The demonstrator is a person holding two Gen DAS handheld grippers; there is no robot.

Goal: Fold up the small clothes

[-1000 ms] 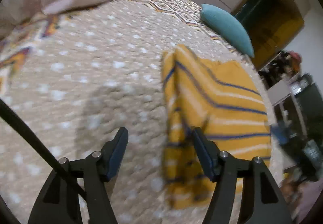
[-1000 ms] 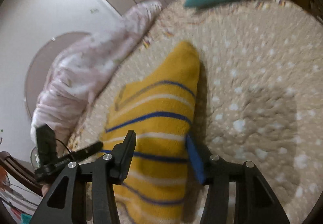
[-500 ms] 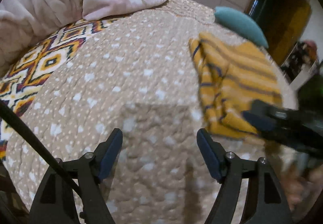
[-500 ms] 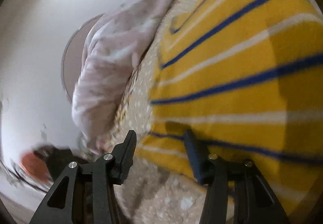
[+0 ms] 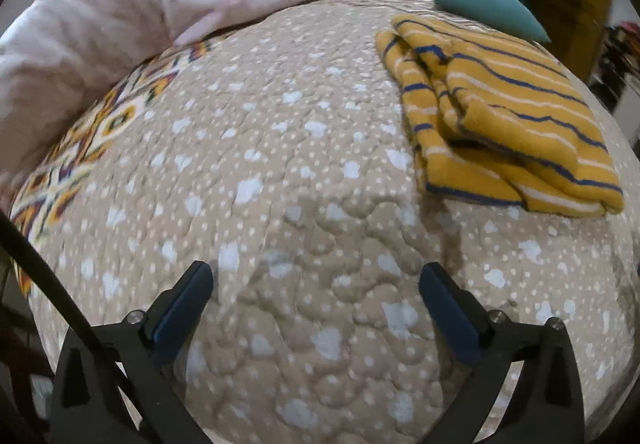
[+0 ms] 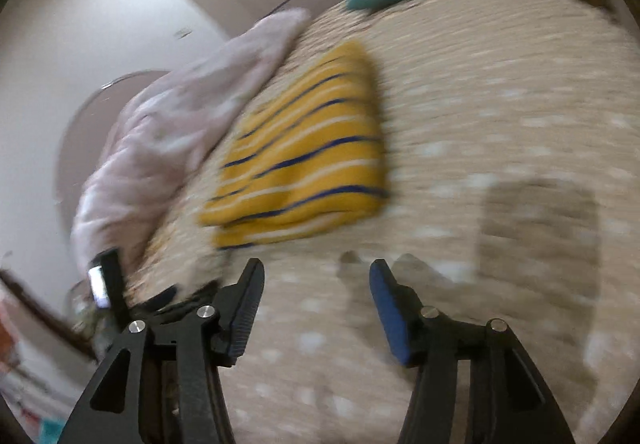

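Observation:
A yellow garment with blue and white stripes (image 5: 508, 116) lies folded in layers on the beige dotted quilt (image 5: 280, 164), at the right in the left wrist view. It also shows in the right wrist view (image 6: 308, 160), blurred, ahead and left of the fingers. My left gripper (image 5: 316, 296) is open and empty, hovering over bare quilt well short of the garment. My right gripper (image 6: 316, 284) is open and empty, just short of the garment's near edge.
A crumpled pink blanket (image 5: 152, 4) lies at the back left of the bed. A teal pillow (image 5: 484, 8) sits beyond the garment. The quilt's patterned border (image 5: 92, 140) runs along the left edge. A dark doorway is at the far right.
Both grippers have pulled back from the garment and let go of it. The garment now lies folded over on itself, farther from both grippers.

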